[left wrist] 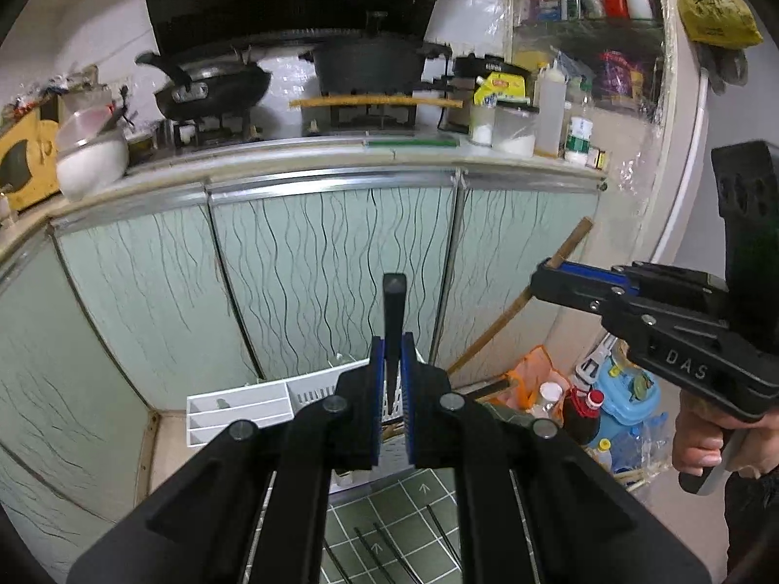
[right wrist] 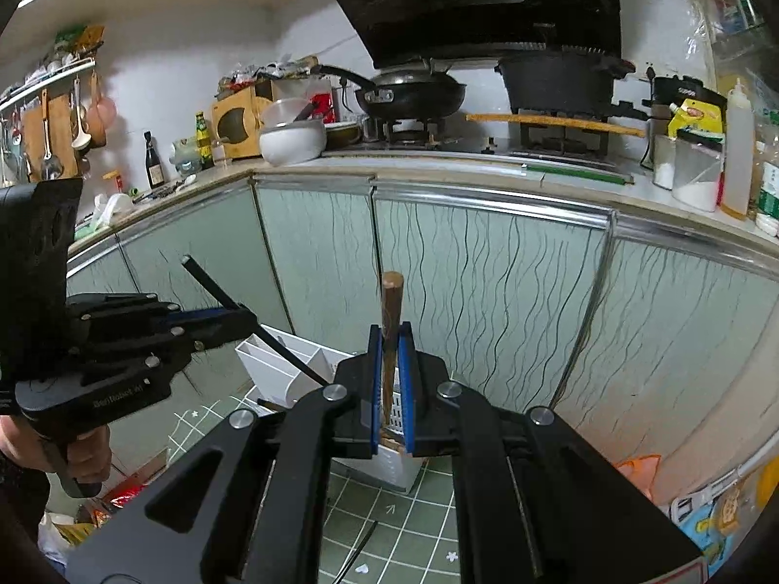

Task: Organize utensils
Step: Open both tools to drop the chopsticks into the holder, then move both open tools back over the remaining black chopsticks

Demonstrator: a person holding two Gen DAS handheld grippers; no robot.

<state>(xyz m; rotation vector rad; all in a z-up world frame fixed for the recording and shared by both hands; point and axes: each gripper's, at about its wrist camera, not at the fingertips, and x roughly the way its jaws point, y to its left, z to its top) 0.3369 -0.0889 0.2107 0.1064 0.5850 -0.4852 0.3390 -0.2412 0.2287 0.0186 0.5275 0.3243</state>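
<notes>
Left wrist view: the left tongs (left wrist: 392,404) are clamped narrow on a slim black chopstick (left wrist: 393,311) that stands upright between the blue pads (left wrist: 376,389), its blunt end toward twelve o'clock. Behind the tongs, a white plastic utensil caddy (left wrist: 243,409) with slotted compartments sits on the green gridded mat (left wrist: 389,525) covering the table, where more dark chopsticks (left wrist: 375,550) lie at six o'clock. At three o'clock the right tongs (left wrist: 550,272) grip a brown wooden chopstick (left wrist: 516,301).

Right wrist view: that wooden chopstick (right wrist: 391,311) rises upright from the closed pads, above the caddy (right wrist: 272,365), though its lower end is hidden, possibly inside a compartment. At nine o'clock the left tongs (right wrist: 243,321) carry the black chopstick (right wrist: 219,292) tilted.
</notes>
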